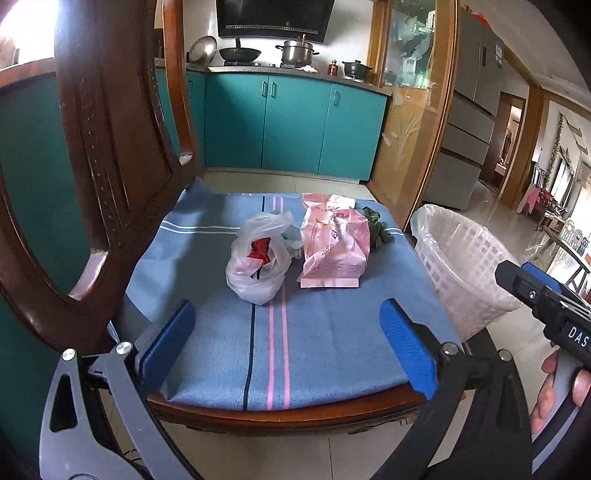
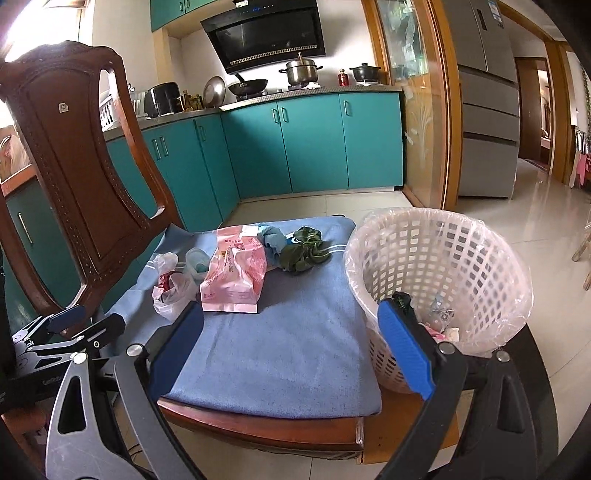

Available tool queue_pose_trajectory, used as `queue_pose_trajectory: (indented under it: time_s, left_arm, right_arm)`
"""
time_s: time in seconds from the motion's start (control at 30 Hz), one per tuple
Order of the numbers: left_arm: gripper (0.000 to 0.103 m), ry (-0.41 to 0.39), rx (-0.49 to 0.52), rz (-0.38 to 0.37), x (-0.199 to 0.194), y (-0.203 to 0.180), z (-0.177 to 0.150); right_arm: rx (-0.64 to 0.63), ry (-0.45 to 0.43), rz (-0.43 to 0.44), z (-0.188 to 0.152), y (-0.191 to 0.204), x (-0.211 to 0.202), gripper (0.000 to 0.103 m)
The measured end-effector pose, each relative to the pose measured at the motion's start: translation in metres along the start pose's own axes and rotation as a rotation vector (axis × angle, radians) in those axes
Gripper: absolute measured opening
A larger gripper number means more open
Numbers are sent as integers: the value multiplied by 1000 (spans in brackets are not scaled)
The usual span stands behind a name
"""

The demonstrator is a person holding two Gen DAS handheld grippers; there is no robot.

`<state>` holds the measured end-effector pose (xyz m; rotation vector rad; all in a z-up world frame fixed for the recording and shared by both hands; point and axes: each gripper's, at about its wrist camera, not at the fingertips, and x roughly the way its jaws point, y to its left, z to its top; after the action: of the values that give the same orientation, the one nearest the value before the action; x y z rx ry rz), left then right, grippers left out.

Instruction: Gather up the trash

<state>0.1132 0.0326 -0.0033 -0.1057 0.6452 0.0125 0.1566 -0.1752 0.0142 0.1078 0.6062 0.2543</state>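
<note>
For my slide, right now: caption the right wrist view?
Open right gripper faces trash on chair cushion beside lined basket.

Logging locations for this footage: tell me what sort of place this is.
A home kitchen, most likely. A range hood hangs above a stove with pots, teal cabinets run along the wall, and a refrigerator stands to the right.

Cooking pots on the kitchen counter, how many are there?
2: a steel pot on the stove under the hood, and a black pot to its right. A wok sits left of them; others may be hidden.
</note>
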Motion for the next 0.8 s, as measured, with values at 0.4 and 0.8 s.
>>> queue_pose_trajectory:
  time_s: [0.4,0.8]
  left_arm:
    - [99,13,11,5,7,-6,-1]
    - [99,28,18,10,12,-7,-3]
  right_arm:
    - [3,-6,-3,-1,-6,-2,93]
    - [2,-5,-4,-1,-5,-3,93]
